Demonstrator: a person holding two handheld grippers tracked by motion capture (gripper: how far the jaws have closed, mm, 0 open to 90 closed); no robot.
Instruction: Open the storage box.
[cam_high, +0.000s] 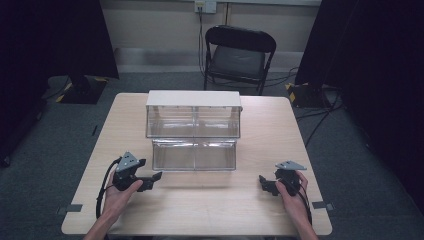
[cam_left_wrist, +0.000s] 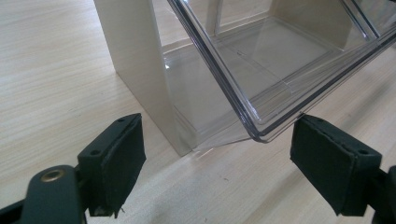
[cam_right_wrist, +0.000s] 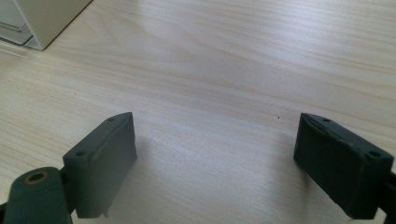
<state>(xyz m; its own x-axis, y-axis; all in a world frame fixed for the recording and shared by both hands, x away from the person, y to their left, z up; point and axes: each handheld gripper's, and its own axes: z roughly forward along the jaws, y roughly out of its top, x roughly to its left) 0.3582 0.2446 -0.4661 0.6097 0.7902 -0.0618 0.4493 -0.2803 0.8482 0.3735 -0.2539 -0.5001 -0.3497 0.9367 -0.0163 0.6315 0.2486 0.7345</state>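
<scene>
Flanking the drawer unit (cam_high: 193, 116) with its empty clear drawers (cam_high: 194, 155), both grippers' jaws gape wide.

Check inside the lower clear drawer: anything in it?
The pulled-out lower drawer looks empty: only clear walls and a centre divider show. Its rear, tucked under the upper drawers, is covered from above.

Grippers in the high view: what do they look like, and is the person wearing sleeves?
Both are black two-jaw tools. The left gripper and right gripper each carry a grey three-cornered plate on top and trail a black cable. Jaw pads are flat, dark rectangles. Forearms are bare, no sleeves.
</scene>
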